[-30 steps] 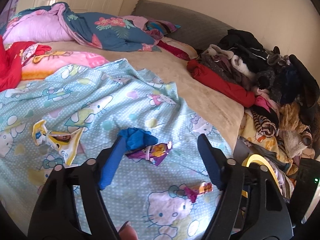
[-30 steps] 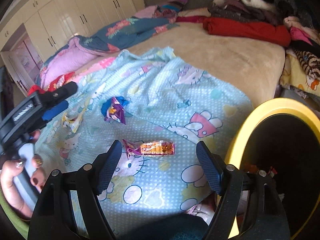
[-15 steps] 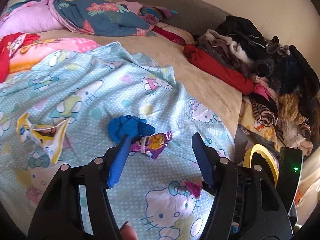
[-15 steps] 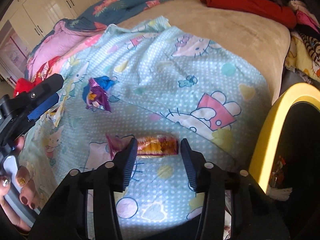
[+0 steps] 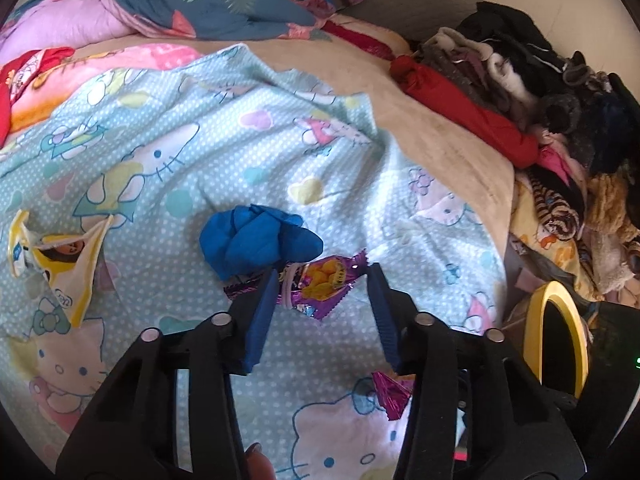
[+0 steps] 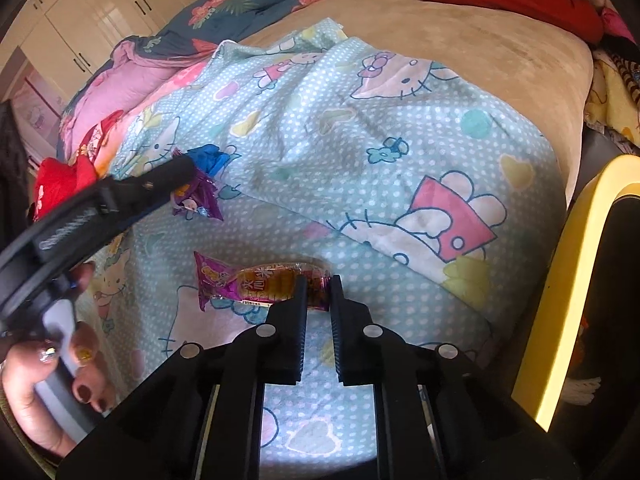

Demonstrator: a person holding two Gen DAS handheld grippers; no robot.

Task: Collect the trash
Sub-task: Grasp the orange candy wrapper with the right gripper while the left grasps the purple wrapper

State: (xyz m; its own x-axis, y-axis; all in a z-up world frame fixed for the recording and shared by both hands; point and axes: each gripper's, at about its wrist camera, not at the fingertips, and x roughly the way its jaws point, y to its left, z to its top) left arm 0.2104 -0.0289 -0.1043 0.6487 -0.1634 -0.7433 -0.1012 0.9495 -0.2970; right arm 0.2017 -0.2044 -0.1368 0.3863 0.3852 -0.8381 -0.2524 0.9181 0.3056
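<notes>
Right wrist view: my right gripper (image 6: pixel 318 294) has its jaws nearly together, pinching the right end of the long snack wrapper (image 6: pixel 256 284) lying on the Hello Kitty sheet (image 6: pixel 400 128), w/ the yellow bin (image 6: pixel 560 300) just to the right, prob. placed there for a short drop. Left wrist view: my left gripper (image 5: pixel 322 294) sits w/ jaws apart, straddling the purple wrapper (image 5: pixel 320 286) that touches a crumpled blue wad (image 5: pixel 256 244); a torn yellow wrapper (image 5: pixel 60 264) lies well to the left, untouched.
</notes>
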